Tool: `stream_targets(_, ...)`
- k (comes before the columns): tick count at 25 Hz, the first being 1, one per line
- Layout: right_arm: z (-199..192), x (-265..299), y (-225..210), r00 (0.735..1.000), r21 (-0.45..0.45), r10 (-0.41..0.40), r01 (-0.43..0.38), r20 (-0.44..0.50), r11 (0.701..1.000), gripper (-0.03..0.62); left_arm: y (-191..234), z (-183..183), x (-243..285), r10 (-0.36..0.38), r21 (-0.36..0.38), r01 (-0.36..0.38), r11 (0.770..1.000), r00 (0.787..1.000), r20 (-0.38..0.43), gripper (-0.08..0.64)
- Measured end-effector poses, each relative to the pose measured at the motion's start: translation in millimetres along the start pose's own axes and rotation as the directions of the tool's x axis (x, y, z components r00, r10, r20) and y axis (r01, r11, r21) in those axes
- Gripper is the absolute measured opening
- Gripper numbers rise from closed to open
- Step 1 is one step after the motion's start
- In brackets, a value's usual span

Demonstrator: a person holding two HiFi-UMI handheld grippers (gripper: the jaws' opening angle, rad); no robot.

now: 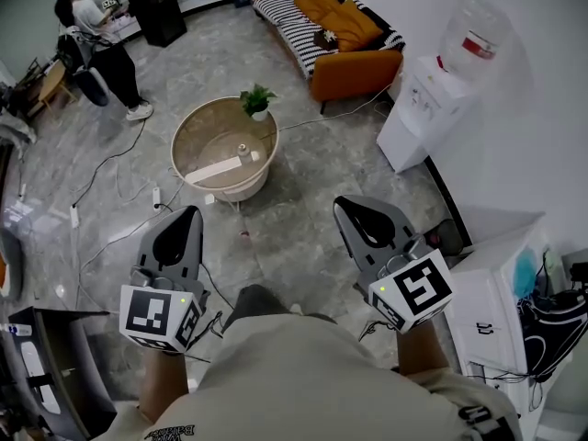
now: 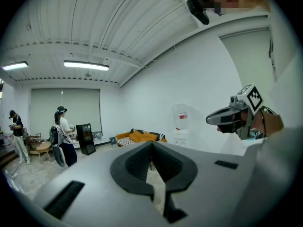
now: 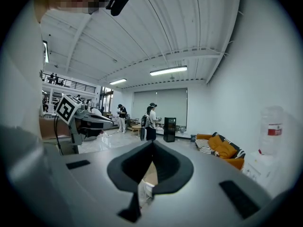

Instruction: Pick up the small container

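The left gripper (image 1: 191, 213) is hanging close to the person's body with its jaws pressed together on nothing. The right gripper (image 1: 342, 204) is hanging the same way, with its tips meeting and nothing between them. Both are pointing out over bare floor, well apart from the round table (image 1: 204, 134) farther off. What looks like the small container (image 1: 243, 150) is standing near the middle of that table. It is sitting between a potted plant (image 1: 258, 101) at the far edge and a long white box (image 1: 217, 169) toward the near edge.

To do this approach well, I judge, the person should be walking up close first and spreading one gripper's jaws before reaching. They should then be coming in level, so the pads straddle the container without nudging the box.

Counting: two grippers, one table, one container, one plant, one box, one orange sofa (image 1: 354, 67) and one water dispenser (image 1: 418, 108). One bystander (image 1: 103, 49) is showing far left in the head view, and two are showing in the gripper views.
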State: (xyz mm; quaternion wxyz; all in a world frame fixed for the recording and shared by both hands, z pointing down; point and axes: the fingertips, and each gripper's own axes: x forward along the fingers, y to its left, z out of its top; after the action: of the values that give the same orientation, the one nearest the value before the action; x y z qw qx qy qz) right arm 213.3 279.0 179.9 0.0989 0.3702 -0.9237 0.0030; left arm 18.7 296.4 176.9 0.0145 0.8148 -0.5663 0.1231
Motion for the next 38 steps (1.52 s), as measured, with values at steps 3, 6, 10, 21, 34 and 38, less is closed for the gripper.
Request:
stream_targets(3, -3.3, 2.7, -2.3, 1.0, -0.001, 0.007, -0.007, -0.005, 1.0, -0.004, -3.4, -1.0, 3.3, -0.002, 0.001, 0.002, 1.0, 1.0, 0.001, 0.006)
stream_targets(6, -6.8, 9.6, -4.4, 1.0, -0.006, 0.015, -0.015, -0.01, 1.0, -0.005, -3.0, -3.4, 8.2, -0.003, -0.007, 0.003, 1.0, 1.0, 0.003, 0.006)
stream_targets(10, -8.3, 23.2, -6.3, 1.0, -0.012, 0.021, -0.021, -0.011, 1.0, -0.005, 5.5, -5.8, 16.2, -0.002, -0.008, 0.002, 1.0, 1.0, 0.011, 0.006)
stream_targets(21, -7.3, 84.1, -20.1, 1.0, -0.023, 0.016, -0.017, -0.022, 1.0, -0.005, 55.1, -8.5, 55.6, 0.003, -0.013, -0.002, 1.0, 0.999, 0.035, 0.006)
stream_targets(34, -1.2, 208.3, -54.9, 0.996, -0.003, 0.0, 0.0, -0.088, 1.0, -0.005, 146.7, -16.1, 144.5, -0.052, -0.053, 0.054, 0.997, 0.998, 0.032, 0.006)
stream_targets(38, 7.0, 256.2, -65.7, 0.994, -0.004, -0.005, 0.005, -0.107, 1.0, -0.005, 186.9, -15.3, 175.0, -0.071, -0.064, 0.072, 0.995, 0.997, 0.026, 0.006)
